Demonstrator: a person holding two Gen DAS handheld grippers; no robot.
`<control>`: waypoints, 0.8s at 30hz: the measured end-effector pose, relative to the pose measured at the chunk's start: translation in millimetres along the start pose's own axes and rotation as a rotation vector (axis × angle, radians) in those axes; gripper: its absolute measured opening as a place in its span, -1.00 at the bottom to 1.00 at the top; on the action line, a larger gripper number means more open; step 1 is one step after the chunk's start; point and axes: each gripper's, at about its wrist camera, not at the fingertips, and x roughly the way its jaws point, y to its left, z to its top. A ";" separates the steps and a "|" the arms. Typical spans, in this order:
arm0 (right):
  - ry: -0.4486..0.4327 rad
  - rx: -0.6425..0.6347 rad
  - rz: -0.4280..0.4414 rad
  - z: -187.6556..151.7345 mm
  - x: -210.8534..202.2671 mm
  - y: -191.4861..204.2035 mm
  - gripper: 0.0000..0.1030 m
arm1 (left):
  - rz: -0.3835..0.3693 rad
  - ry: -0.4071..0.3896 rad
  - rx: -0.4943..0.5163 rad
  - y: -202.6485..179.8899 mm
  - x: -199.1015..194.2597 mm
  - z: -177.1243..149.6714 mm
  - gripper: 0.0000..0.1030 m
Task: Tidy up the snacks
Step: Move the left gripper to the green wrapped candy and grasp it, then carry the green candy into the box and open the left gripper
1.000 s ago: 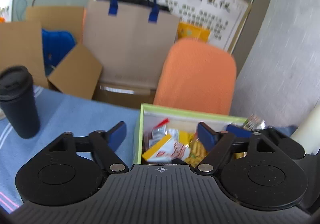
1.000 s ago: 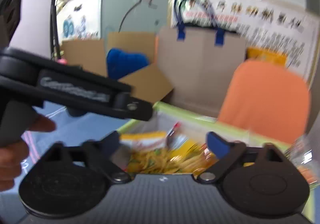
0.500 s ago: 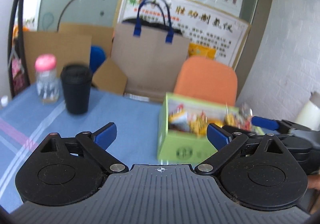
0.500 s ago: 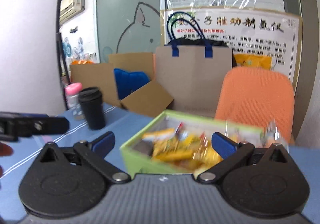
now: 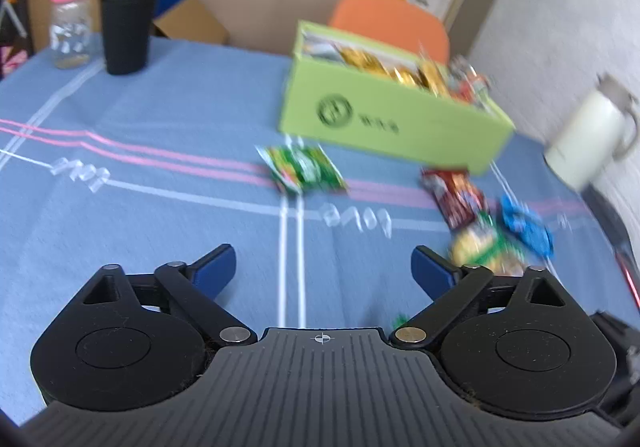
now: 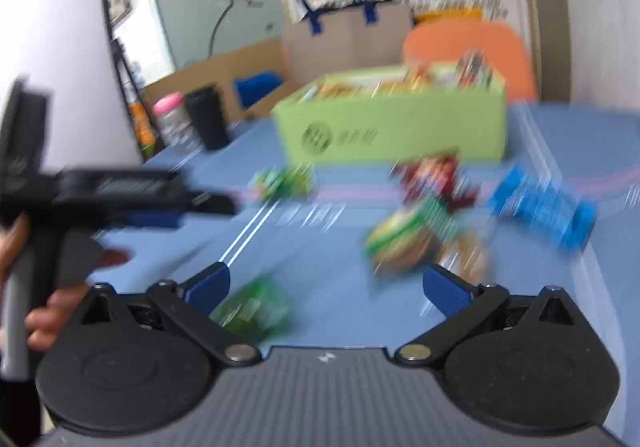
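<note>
We hold our left gripper (image 5: 322, 267) and right gripper (image 6: 326, 287) with jaws spread, gripping nothing. Loose snack packets lie on the tablecloth in front of the green box (image 5: 384, 115): a green packet (image 5: 302, 169), a red one (image 5: 456, 195), a blue one (image 5: 526, 225). They look light, crinkly and slippery; we would pinch a sealed edge.

Left gripper (image 5: 322, 267): matte black body, ribbed centre plate with a small crosshair mark, two round discs, silver pivot screws, blue fingertip pads (image 5: 212, 267). Right gripper (image 6: 326, 285): same build, blurred. The left hand (image 6: 24, 279), bare skin, shows on a black and grey handle.
</note>
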 end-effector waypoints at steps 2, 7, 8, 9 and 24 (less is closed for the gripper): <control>0.027 -0.037 0.003 -15.9 0.6 17.3 0.98 | -0.049 0.043 0.037 -4.1 -1.9 -7.1 0.46; 0.057 -0.147 0.032 -29.0 14.1 52.6 0.92 | -0.140 0.104 0.111 -8.3 -8.8 -15.9 0.36; 0.051 -0.169 0.028 -28.2 16.6 55.9 0.91 | -0.151 0.112 0.119 -9.6 -8.7 -15.9 0.34; 0.048 -0.188 0.025 -26.7 19.8 58.6 0.90 | -0.169 0.123 0.130 -12.6 -7.6 -15.9 0.34; 0.039 -0.273 0.006 -4.8 37.6 55.4 -0.05 | -0.239 0.171 0.172 -25.2 17.4 -2.1 -0.88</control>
